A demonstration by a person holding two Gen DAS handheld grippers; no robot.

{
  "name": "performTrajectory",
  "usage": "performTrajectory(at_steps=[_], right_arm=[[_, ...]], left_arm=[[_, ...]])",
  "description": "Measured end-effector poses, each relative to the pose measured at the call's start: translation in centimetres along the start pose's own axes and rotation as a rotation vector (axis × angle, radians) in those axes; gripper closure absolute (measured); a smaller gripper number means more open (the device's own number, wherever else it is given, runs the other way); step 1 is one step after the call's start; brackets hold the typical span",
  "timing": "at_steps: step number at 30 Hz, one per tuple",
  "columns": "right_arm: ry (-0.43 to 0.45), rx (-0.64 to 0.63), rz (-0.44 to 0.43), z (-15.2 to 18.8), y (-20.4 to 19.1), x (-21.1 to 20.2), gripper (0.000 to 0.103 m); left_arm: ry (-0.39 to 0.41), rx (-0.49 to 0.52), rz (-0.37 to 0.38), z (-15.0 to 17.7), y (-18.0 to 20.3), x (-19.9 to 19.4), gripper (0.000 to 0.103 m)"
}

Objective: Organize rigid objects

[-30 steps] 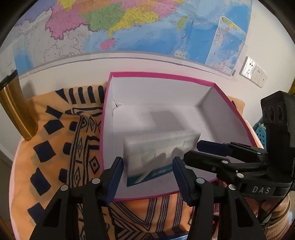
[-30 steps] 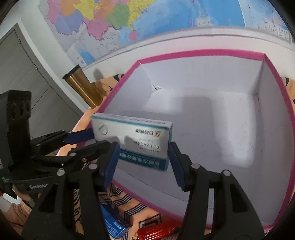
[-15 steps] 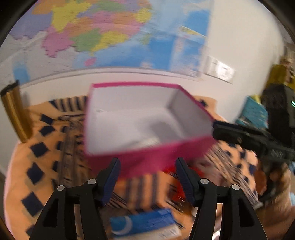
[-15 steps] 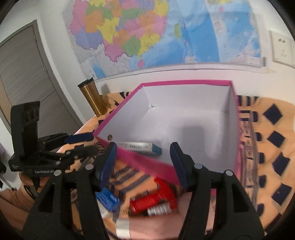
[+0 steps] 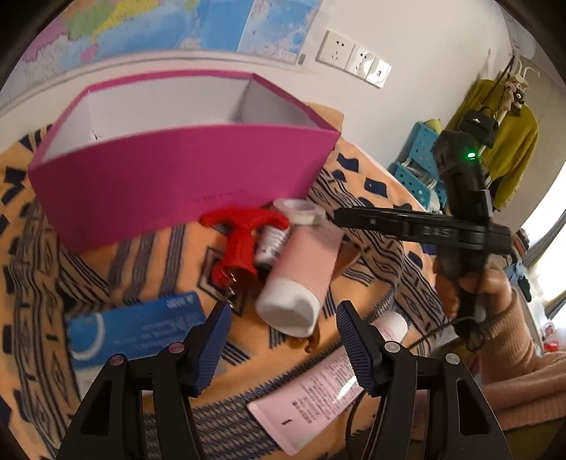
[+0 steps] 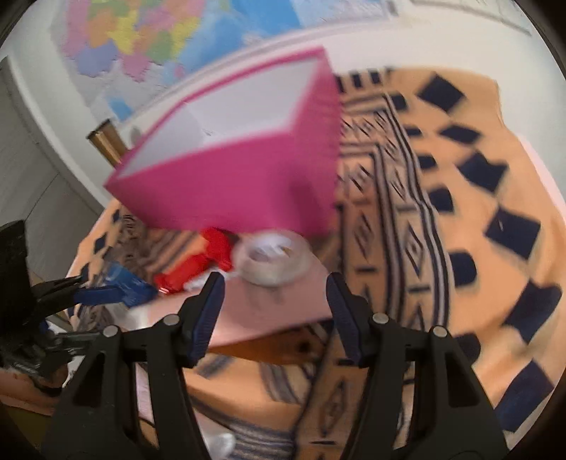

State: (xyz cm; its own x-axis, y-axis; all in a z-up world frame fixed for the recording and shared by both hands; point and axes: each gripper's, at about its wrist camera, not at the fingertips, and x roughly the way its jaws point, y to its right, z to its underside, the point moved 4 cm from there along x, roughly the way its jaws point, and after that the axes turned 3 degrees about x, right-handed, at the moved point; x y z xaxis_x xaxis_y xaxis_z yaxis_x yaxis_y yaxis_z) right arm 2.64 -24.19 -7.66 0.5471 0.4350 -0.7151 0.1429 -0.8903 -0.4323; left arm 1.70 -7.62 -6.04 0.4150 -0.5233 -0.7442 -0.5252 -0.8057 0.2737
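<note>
The pink box (image 5: 184, 184) is being seen open-topped on the orange patterned cloth (image 5: 371, 191), close under the wall map (image 5: 177, 24); its white inside is being shown only in part, so any contents cannot be told. Just in front of its near wall a cluster of loose things is being displayed: a red plastic tool (image 5: 240, 244) is lying beside a small white-necked bottle (image 5: 272, 244), a roll of clear tape (image 5: 299, 210) is resting at the top end of a pink tube (image 5: 300, 279) with a white cap, a blue carton (image 5: 138, 329) is lying flat to the left, and a second pink tube (image 5: 318, 385) with printed text is lying nearest the camera. The left gripper (image 5: 283, 339) is being held above this cluster with its jaws spread and nothing pinched between them; the capped pink tube is being framed in the gap, untouched. The right gripper (image 6: 274, 308) is likewise being held spread and empty over the tape roll (image 6: 270, 260) and a pink surface; that view is being blurred by motion. A person's hand (image 5: 474, 290) in a pink sleeve is being seen gripping the right gripper's handle.
</note>
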Motion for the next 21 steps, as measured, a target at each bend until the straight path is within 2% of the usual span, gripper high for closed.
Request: performTrajectory(at_steps=[4,8,10,13,17,19,21], right_arm=[[-0.019,0.035,0.014,0.4,1.7,1.1,0.042],[-0.038,0.011,0.005,0.4,1.6,2.0,0.042],[-0.039,-0.005,-0.005,0.4,1.4,2.3,0.041],[-0.050,-0.008,-0.031,0.7,1.1,2.2,0.040],[-0.053,-0.032,-0.088,1.3,-0.3,1.5,0.040],[-0.059,-0.030,-0.149,1.7,-1.3,1.1,0.040],[-0.060,-0.060,-0.146,1.9,-2.0,0.8,0.040]], left_arm=[[-0.024,-0.024,0.000,0.4,0.2,0.5,0.041],[-0.035,-0.039,-0.001,0.6,0.3,0.7,0.044],[-0.037,-0.049,0.002,0.7,0.3,0.7,0.056],[-0.043,-0.058,0.012,0.8,0.4,0.8,0.066],[-0.049,-0.071,0.015,0.8,0.3,1.0,0.067],[-0.050,-0.074,0.005,0.8,0.2,1.0,0.067],[-0.056,-0.083,-0.006,0.8,-0.1,1.1,0.067]])
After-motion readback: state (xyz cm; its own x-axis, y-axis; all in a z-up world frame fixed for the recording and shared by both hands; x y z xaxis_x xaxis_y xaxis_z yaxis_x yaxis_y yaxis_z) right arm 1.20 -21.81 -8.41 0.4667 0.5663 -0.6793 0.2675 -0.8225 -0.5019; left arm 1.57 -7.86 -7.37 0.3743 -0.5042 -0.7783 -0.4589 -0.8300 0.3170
